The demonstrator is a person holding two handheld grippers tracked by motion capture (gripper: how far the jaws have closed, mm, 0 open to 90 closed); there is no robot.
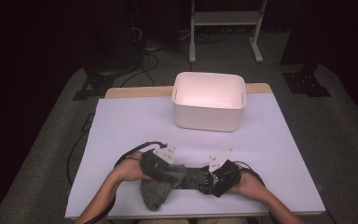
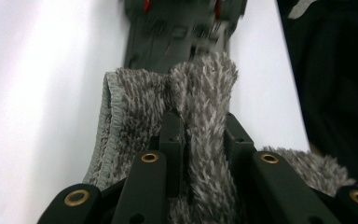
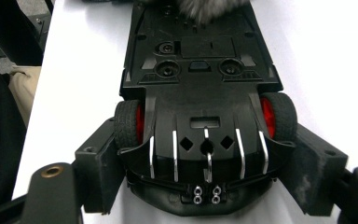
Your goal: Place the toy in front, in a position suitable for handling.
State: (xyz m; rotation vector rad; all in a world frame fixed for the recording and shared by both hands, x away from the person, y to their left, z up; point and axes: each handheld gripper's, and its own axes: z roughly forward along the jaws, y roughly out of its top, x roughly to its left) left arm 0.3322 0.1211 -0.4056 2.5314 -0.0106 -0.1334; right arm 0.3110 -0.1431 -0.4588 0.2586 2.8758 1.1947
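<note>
No readable text, label or number anywhere.

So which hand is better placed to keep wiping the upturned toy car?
Left, probably. The left tongs are shut on the grey fluffy cloth, which already lies over the toy car. The right tongs grip the car's wheeled end, steadying it on the table.

Bright lit table, dark surroundings, blurred close-ups.
</note>
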